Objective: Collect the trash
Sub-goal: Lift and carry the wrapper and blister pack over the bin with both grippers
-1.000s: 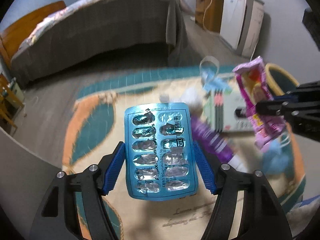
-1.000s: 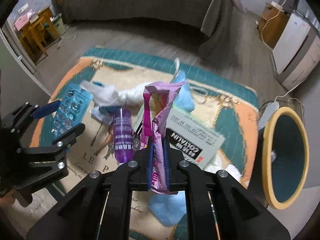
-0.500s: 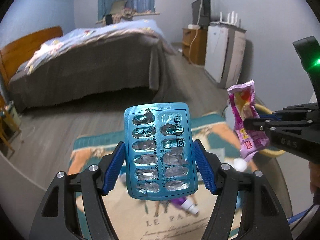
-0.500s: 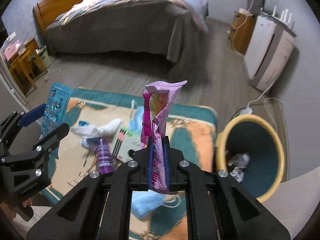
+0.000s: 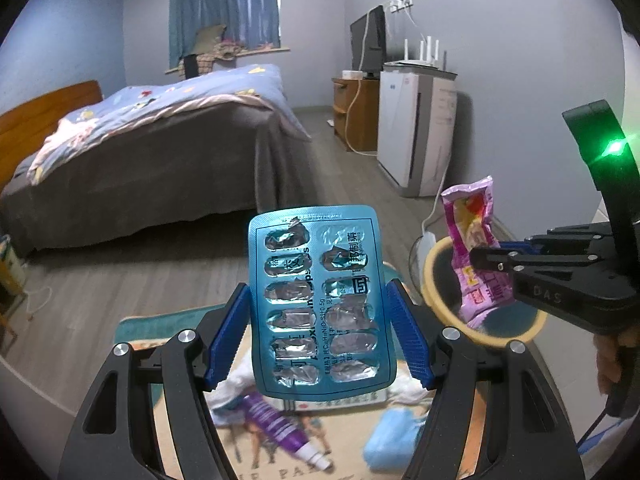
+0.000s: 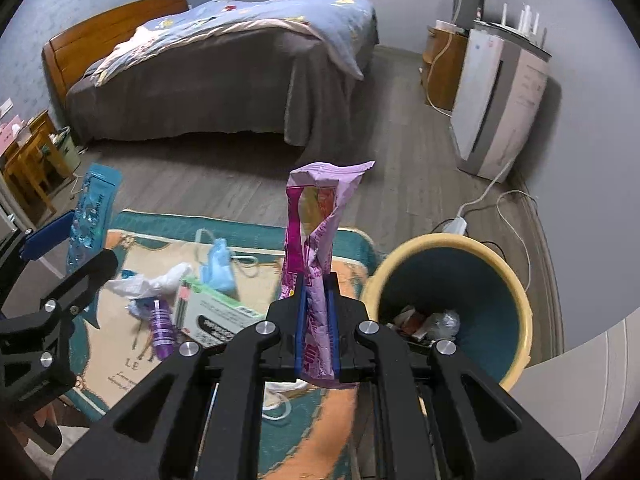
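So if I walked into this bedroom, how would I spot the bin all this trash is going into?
Find the patterned rug on the floor in front of the bed. At the rug's right edge, near the tall white appliance and its trailing cable, stands a round bin. Its pale yellow rim, dark teal inside and scraps at the bottom set it apart from the loose litter on the rug.

1. The blue foil-backed plastic blister pack (image 5: 320, 304) looked glossy, its foil torn.
2. The pink crinkled plastic wrapper (image 6: 316, 248) shone.
3. Beside it, the round yellow-rimmed plastic bin (image 6: 516, 284) looked smooth.
4. The patterned woven cloth rug (image 6: 120, 344) looked matt.
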Motion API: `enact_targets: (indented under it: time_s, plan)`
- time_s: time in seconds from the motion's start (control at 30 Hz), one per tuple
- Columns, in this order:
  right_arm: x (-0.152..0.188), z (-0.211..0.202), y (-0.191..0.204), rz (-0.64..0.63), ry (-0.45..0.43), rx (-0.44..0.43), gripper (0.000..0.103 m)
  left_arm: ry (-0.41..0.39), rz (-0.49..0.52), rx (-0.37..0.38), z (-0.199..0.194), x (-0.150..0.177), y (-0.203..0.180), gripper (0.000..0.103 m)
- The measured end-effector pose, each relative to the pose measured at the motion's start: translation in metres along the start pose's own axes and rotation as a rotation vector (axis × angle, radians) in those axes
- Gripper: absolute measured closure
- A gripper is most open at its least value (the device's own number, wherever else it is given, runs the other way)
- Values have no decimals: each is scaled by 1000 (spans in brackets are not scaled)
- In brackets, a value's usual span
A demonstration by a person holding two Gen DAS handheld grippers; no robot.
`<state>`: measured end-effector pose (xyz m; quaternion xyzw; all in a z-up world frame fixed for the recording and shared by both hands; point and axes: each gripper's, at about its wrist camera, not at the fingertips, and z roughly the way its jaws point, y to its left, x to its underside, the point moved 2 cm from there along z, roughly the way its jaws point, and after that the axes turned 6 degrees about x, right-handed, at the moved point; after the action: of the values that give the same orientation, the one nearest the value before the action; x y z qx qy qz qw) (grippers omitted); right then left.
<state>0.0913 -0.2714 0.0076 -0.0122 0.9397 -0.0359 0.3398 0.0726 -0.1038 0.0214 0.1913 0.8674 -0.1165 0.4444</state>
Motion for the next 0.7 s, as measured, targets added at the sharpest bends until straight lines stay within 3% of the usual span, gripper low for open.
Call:
enact_targets:
  time_s: [0.47,0.7]
  plan:
    - [11,21,-91,142,27,51,94,47,47,52,47,-8,-51,34]
    - [19,34,-125,180,52,87,94,86,83,119,68,-11,-79,34]
